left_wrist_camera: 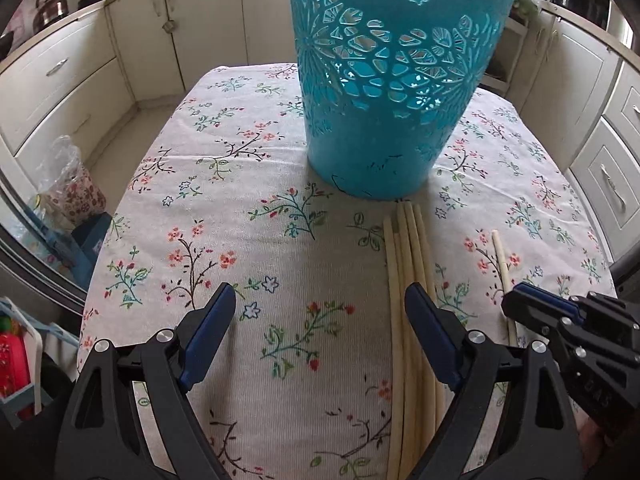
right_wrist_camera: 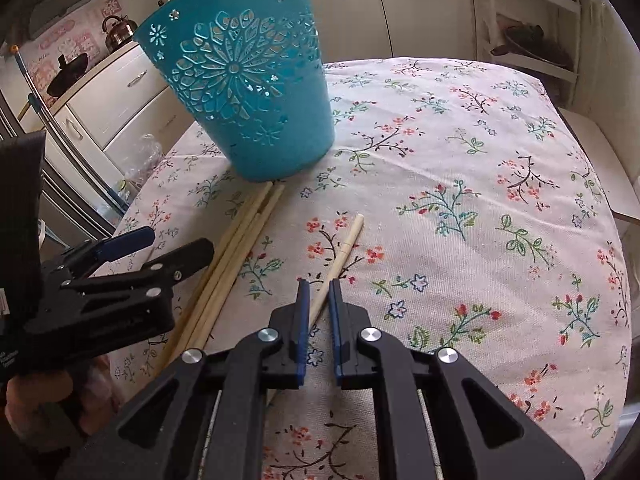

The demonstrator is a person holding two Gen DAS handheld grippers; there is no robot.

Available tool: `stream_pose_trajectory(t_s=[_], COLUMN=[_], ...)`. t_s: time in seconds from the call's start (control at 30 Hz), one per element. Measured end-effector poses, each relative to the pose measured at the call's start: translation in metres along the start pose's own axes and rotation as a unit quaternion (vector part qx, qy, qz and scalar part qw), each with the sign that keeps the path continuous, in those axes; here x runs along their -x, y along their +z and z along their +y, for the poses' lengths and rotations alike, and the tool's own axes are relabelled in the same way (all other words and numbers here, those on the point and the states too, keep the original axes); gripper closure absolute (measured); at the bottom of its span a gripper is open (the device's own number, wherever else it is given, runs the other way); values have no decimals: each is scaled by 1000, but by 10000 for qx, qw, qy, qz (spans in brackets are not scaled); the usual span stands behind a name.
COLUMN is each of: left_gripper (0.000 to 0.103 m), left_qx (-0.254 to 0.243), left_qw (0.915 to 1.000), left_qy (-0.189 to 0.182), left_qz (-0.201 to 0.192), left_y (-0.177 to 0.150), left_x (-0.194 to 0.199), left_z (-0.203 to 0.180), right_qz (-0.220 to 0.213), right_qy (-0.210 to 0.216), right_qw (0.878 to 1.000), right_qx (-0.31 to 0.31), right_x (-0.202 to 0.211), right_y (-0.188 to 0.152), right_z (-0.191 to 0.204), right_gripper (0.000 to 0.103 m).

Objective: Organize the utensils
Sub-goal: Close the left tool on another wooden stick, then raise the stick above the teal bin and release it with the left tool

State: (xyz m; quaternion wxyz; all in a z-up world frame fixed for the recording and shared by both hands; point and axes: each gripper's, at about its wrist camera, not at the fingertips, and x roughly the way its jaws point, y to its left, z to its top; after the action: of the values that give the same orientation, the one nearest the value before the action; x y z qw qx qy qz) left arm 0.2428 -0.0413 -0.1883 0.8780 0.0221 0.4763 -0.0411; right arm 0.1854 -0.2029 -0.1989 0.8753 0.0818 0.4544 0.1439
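Note:
A tall teal perforated basket (left_wrist_camera: pixel 394 80) stands upright on the floral tablecloth; it also shows in the right wrist view (right_wrist_camera: pixel 256 88). Several pale wooden chopsticks (left_wrist_camera: pixel 408 264) lie bundled in front of it, seen too in the right wrist view (right_wrist_camera: pixel 236 248). One chopstick (right_wrist_camera: pixel 344 244) lies apart to the right, also in the left wrist view (left_wrist_camera: pixel 502 264). My left gripper (left_wrist_camera: pixel 320 308) is open and empty over the cloth, its right finger over the bundle. My right gripper (right_wrist_camera: pixel 319 284) has its jaws narrowed around the single chopstick, with small gaps still showing.
The floral-clothed table (right_wrist_camera: pixel 480 184) drops off at rounded edges on all sides. Cream kitchen cabinets (left_wrist_camera: pixel 72 80) surround it, with a kettle (left_wrist_camera: pixel 50 6) on the counter. Bags and boxes (left_wrist_camera: pixel 68 196) sit on the floor at the left. A shelf unit (right_wrist_camera: pixel 532 36) stands behind.

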Motion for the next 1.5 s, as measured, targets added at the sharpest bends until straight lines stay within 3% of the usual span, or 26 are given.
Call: stream_pose_trajectory(t_s=[0.43, 0.57, 0.6, 0.63, 0.7, 0.77, 0.93, 1.03, 1.1, 1.23, 1.3, 1.4, 1.5], left_gripper=[24, 42, 53, 57, 83, 97, 98, 98, 98, 98, 98, 98, 98], left_qx=[-203, -173, -194, -213, -294, -443, -364, 50, 178, 220, 213, 335, 493], left_qw=[9997, 9998, 9998, 9997, 9995, 9988, 9971, 9920, 9881, 9717, 9569, 9356, 9203], left_qy=[144, 123, 97, 65, -34, -139, -577, -1217, -1527, -1994, -2040, -2019, -1815], left_qz=[73, 55, 47, 44, 55, 132, 352, 317, 66, -1246, -2057, -2876, -3430], left_y=[2, 9, 12, 13, 16, 17, 12, 8, 11, 42, 60, 85, 113], left_x=[-8, -9, -9, -9, -8, -9, 2, 33, 59, 136, 168, 192, 197], left_z=[-11, -12, -13, -14, -18, -23, -18, -1, 5, 8, 8, 11, 7], right_qz=[36, 13, 5, -4, -11, -22, -39, -37, -41, -51, -53, -56, -61], right_qy=[127, 77, 59, 40, 37, 54, 124, 171, 193, 177, 196, 211, 204], right_qw=[9999, 10000, 10000, 10000, 10000, 10000, 9999, 9998, 9997, 9997, 9997, 9996, 9996], right_qx=[-62, -27, -13, 5, 31, 33, -22, -86, -131, -149, -169, -173, -168], right_x=[0, -2, -2, -2, -3, -3, -2, -2, -1, -1, -1, -1, -1], right_y=[0, 1, 1, 1, 2, 2, 3, 2, 1, 2, 1, 1, 1], right_z=[0, 2, 3, 4, 6, 5, 3, 1, -1, -1, -2, -2, -1], right_gripper=[93, 93, 93, 93, 93, 92, 93, 93, 93, 93, 93, 93, 93])
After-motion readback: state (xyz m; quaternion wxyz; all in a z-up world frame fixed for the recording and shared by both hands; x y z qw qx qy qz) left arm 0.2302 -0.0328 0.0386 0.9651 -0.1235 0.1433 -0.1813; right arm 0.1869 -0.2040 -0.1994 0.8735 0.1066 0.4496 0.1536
